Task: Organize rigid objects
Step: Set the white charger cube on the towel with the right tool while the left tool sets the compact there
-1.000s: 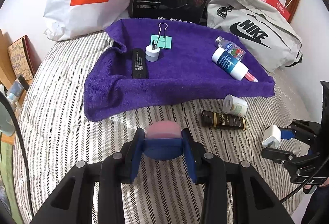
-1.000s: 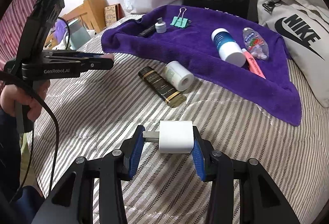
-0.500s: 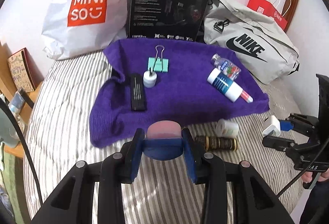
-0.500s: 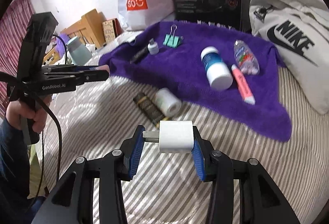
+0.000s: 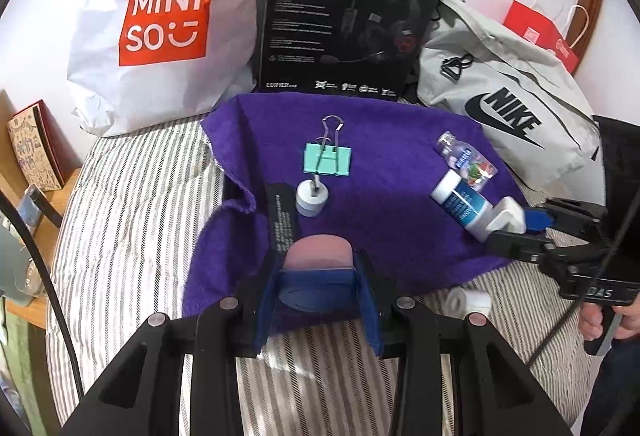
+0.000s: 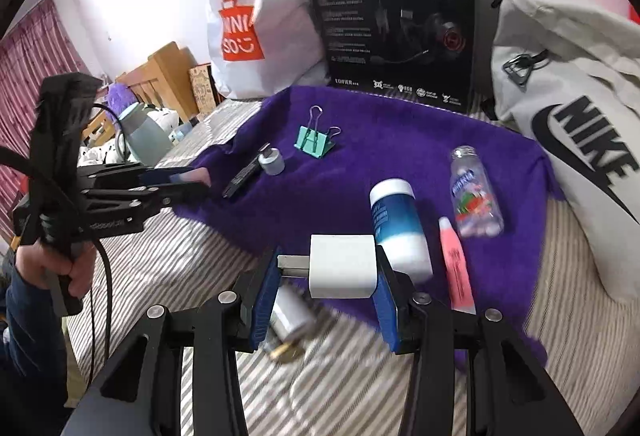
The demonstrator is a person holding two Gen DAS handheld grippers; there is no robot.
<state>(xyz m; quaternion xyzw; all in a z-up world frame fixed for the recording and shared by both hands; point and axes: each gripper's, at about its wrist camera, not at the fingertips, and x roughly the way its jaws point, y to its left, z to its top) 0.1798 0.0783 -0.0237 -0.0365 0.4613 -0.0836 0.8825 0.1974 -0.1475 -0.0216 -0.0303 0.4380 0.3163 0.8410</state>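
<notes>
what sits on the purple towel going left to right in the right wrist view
black flat bar → small grey cylinder → teal binder clip → blue and white bottle → pink tube → clear bottle

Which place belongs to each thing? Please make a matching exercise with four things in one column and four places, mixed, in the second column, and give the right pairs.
Things:
1. white charger
2. pink-topped blue object
3. mint binder clip
4. white roll

Places:
A. on the striped bed cover, off the towel
B. between the fingers of the left gripper
C. lying on the purple towel
D. between the fingers of the right gripper

Pairs: 1-D, 2-B, 3-C, 4-A
</notes>
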